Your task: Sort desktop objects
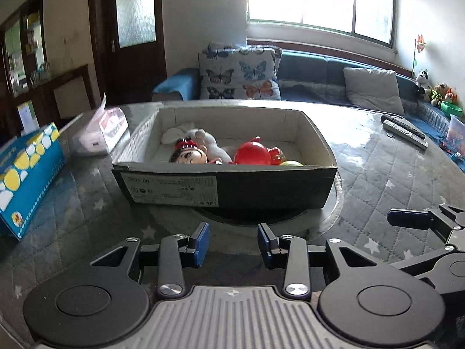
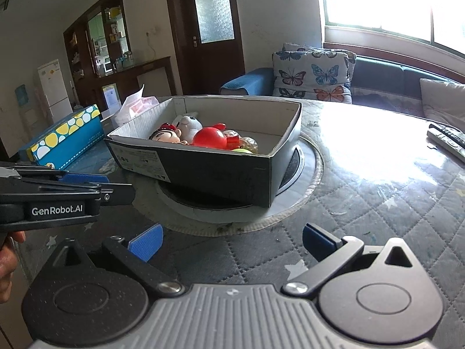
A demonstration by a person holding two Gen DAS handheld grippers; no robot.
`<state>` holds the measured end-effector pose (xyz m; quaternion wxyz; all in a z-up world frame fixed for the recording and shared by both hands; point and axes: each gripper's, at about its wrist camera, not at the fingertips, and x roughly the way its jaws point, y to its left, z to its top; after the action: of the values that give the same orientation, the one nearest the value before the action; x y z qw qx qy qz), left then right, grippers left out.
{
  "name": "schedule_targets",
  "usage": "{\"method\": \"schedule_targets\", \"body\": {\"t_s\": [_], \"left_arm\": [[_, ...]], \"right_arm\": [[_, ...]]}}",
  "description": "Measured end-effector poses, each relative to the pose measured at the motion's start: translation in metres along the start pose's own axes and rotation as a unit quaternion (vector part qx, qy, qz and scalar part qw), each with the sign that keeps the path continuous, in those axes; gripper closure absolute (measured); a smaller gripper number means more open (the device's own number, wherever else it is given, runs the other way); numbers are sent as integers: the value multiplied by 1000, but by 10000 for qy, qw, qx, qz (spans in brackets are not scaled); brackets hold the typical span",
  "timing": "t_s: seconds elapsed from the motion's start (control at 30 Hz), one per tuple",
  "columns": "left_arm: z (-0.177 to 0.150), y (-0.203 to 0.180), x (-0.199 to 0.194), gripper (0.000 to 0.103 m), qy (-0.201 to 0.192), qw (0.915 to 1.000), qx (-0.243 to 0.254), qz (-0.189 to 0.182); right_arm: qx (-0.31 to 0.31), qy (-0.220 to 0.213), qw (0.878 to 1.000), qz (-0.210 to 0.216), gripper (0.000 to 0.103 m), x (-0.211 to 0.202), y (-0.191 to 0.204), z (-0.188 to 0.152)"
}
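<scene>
1. An open black cardboard box with pale inner walls (image 1: 226, 186) is seen standing on a dark round inset (image 2: 293, 163) in the middle of a table covered with a grey quilted, star-printed cloth under glass (image 1: 377, 174).
2. Inside the box the sorted toys are gathered toward the near wall: a small dark-haired doll with a red headband (image 1: 189, 152), a white plush animal (image 1: 203, 139), a glossy red plastic figure (image 1: 252, 152) and a yellow-green ball (image 1: 290, 163) at the right near corner.
3. The left gripper (image 1: 232, 240) is held low before the near wall of the box, its blue-padded fingers apart with nothing between them; a strip of bare cloth separates them from the box.
4. The right gripper (image 2: 232, 241) is spread wide and empty, pointed at the box's right near corner, with open cloth between.
5. A blue tissue box with yellow and white spots (image 1: 29, 171) is placed near the left table edge, and a pale pink-and-white plastic packet (image 1: 101, 133) lies beside the box's left wall.
6. Two remote controls (image 1: 404, 129) are found by the far right edge; the broad stretch of table between them and the box is unoccupied.
7. A hand (image 2: 8, 261) is visible at the left border of the right wrist view, gripping the left gripper's handle.
</scene>
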<state>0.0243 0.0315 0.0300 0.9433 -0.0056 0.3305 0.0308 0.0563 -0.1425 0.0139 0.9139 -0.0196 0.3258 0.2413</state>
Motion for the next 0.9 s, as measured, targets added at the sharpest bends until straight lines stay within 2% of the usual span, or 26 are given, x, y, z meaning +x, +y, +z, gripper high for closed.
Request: {"method": "schedule_targets", "body": {"t_s": [0.53, 0.9], "left_arm": [[-3, -1, -5, 64, -289, 9995, 73, -123], [-1, -1, 1, 64, -154, 9998, 112, 40]], "right_arm": [[-38, 102, 9999, 15, 0, 6, 4, -2], [-80, 214, 9997, -6, 0, 17, 7, -2]]}}
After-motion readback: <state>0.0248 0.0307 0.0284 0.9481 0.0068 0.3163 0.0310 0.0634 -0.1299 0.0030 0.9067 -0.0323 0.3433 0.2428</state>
